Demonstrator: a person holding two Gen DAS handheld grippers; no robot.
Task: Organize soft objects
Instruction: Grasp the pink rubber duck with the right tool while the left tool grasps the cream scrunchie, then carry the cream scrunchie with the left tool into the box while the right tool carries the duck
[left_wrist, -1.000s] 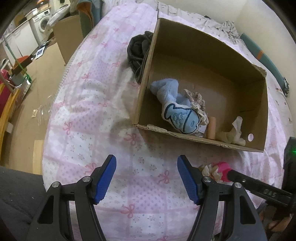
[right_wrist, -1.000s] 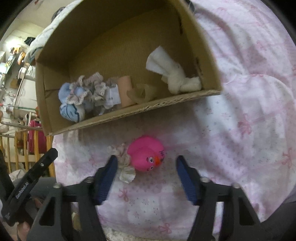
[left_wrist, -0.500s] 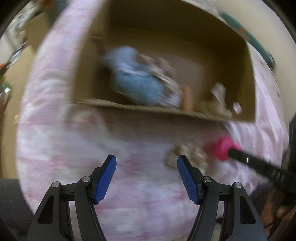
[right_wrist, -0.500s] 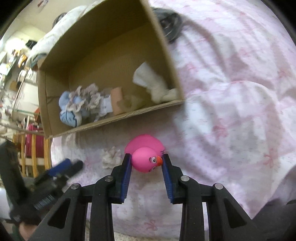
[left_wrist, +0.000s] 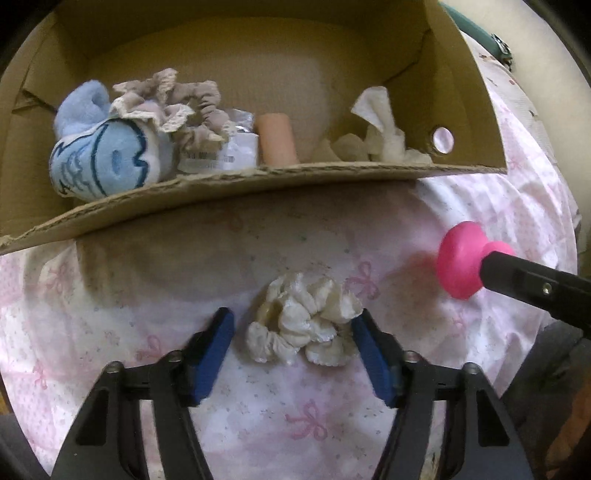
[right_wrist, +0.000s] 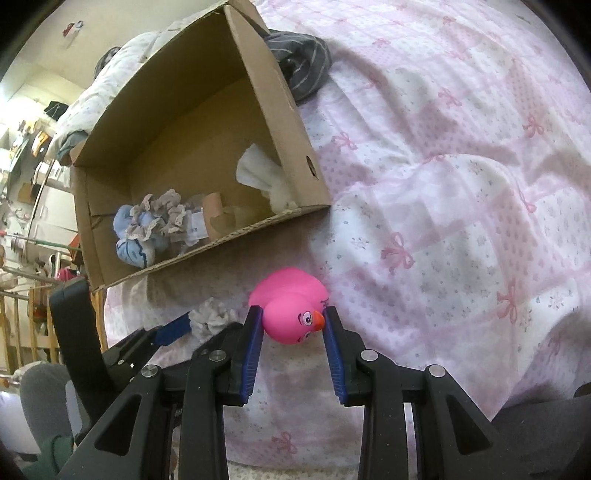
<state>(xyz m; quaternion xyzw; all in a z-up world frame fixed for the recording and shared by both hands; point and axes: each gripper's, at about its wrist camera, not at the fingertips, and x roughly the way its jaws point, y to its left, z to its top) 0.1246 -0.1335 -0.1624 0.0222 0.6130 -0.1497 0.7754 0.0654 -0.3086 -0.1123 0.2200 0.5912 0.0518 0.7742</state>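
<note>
The right gripper (right_wrist: 293, 325) clamps the pink duck (right_wrist: 290, 306) before the box (right_wrist: 280, 122). The left gripper (left_wrist: 293, 332) brackets a white scrunchie (left_wrist: 303, 321), jaws spread; nothing blocks either.

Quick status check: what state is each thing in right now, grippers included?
left gripper: open, straddling the scrunchie
white scrunchie: lying on the bedspread, ungrasped
right gripper: shut on the duck
pink duck: clamped by the head
cardboard box: open-topped, partly filled
blue plush: lying in the box
</note>
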